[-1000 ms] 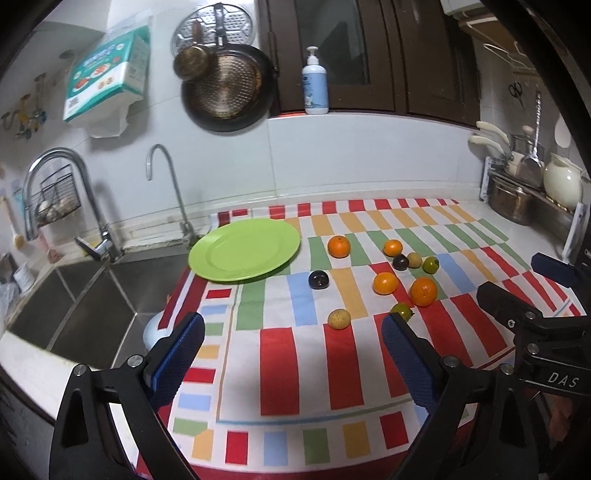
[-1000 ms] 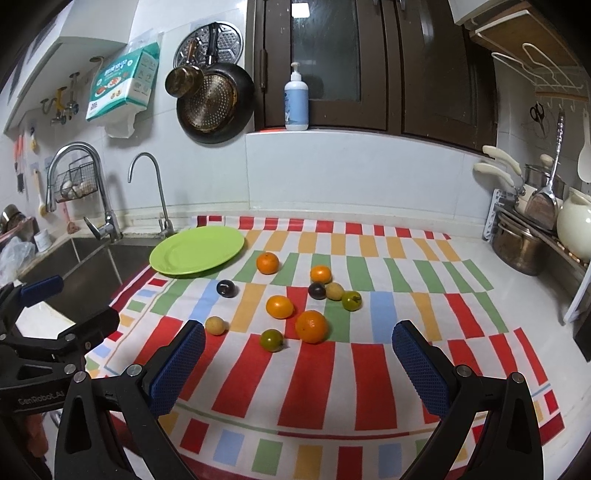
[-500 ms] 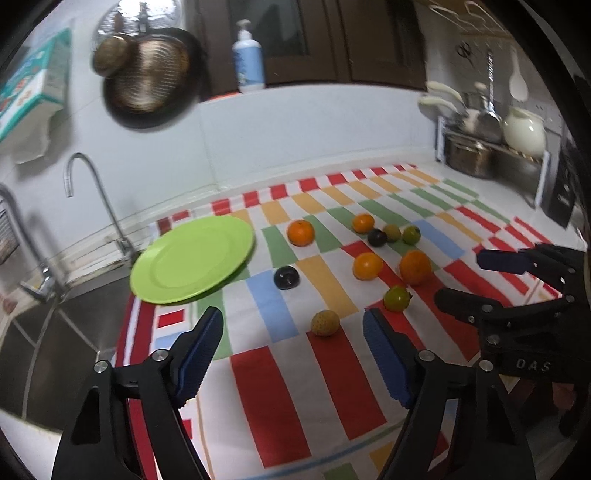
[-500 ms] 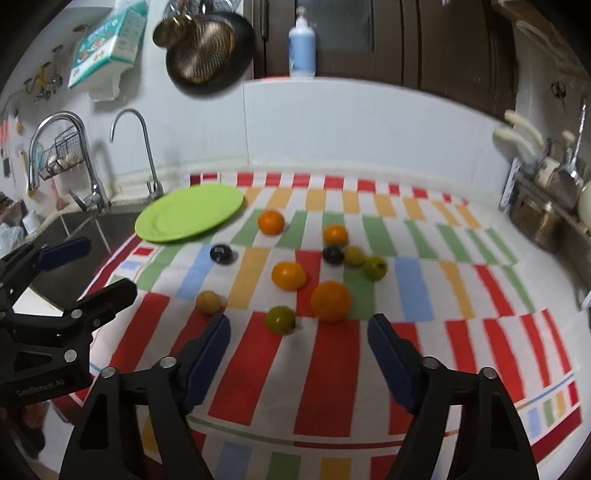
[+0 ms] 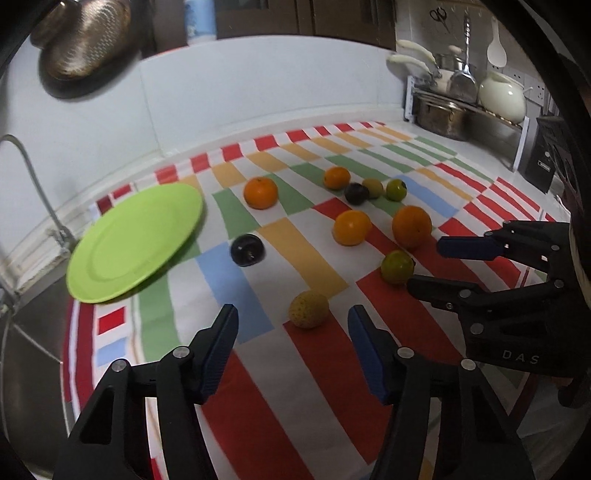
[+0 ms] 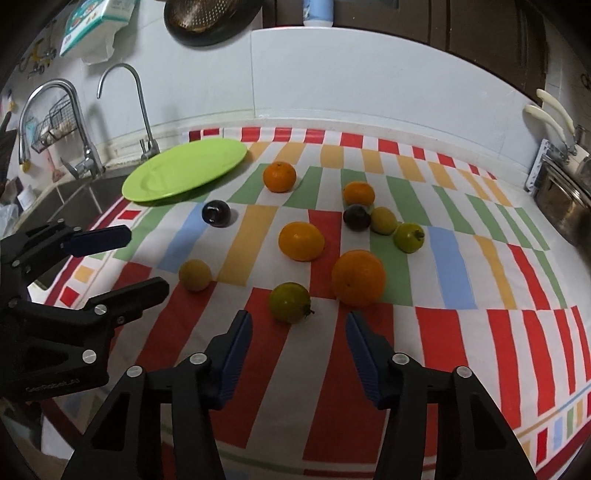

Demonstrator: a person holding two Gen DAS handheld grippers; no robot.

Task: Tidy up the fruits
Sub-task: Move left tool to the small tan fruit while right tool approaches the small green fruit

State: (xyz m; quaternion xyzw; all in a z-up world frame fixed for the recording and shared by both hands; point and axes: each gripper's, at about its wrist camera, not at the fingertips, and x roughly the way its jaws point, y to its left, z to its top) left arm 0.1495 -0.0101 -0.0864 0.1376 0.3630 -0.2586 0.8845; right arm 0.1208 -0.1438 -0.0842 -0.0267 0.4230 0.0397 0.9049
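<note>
Several fruits lie loose on a striped cloth (image 5: 317,373) (image 6: 436,343). A green plate (image 5: 135,242) (image 6: 186,168) rests at its far left, bare. My left gripper (image 5: 291,321) hovers just short of a yellow-brown fruit (image 5: 308,309) (image 6: 195,274); its jaws are closing with nothing between them. My right gripper (image 6: 298,326) hangs just short of a green fruit (image 6: 290,302) (image 5: 397,266), jaws closing, nothing between the pads. Beyond lie a big orange (image 6: 358,277) (image 5: 411,226), more oranges, a dark plum (image 6: 216,212) (image 5: 246,250) and a cluster of small fruits.
A sink (image 6: 70,199) with taps (image 6: 142,107) borders the cloth on the left. A rack with a steel pot (image 5: 441,114) and a white jug (image 5: 502,94) stands at the right. Pans hang on the wall (image 6: 210,18). Each gripper shows in the other's view.
Both grippers have dropped and come closer to the cloth, and their jaws have narrowed. The left one has swung right toward the yellow-brown fruit; the right one has neared the green fruit.
</note>
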